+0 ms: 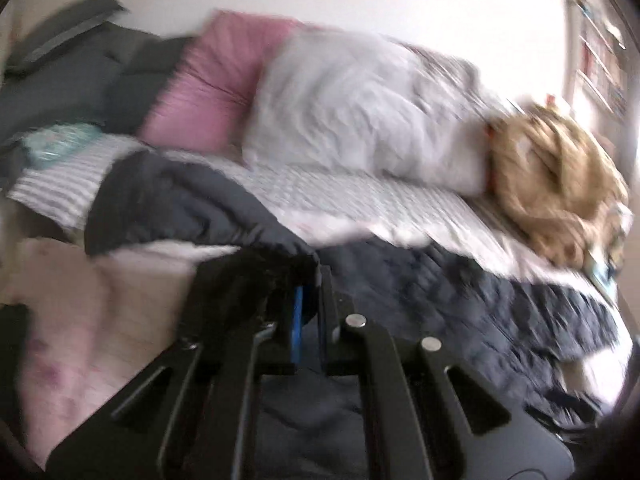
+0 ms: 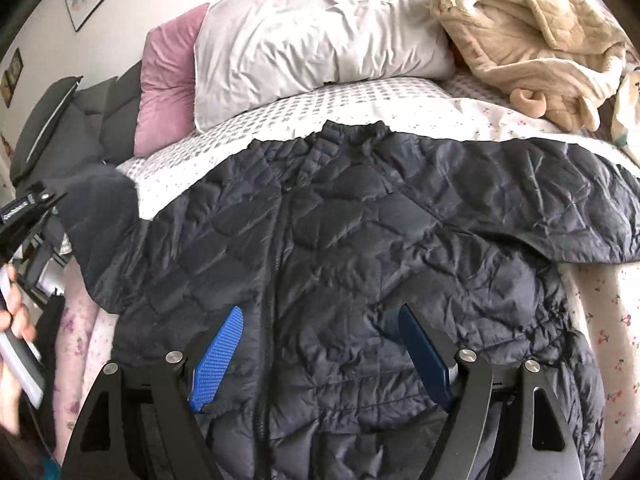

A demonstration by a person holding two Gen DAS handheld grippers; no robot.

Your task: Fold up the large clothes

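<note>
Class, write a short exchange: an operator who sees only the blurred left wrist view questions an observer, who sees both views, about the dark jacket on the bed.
Operator: My left tool has dark fabric. Is the right tool gripping anything?
Observer: No. The right tool is open, poised over the lower front of the jacket.
Operator: Which way does the jacket lie?
Observer: Front up, with the zipper showing and the collar toward the white pillow.
</note>
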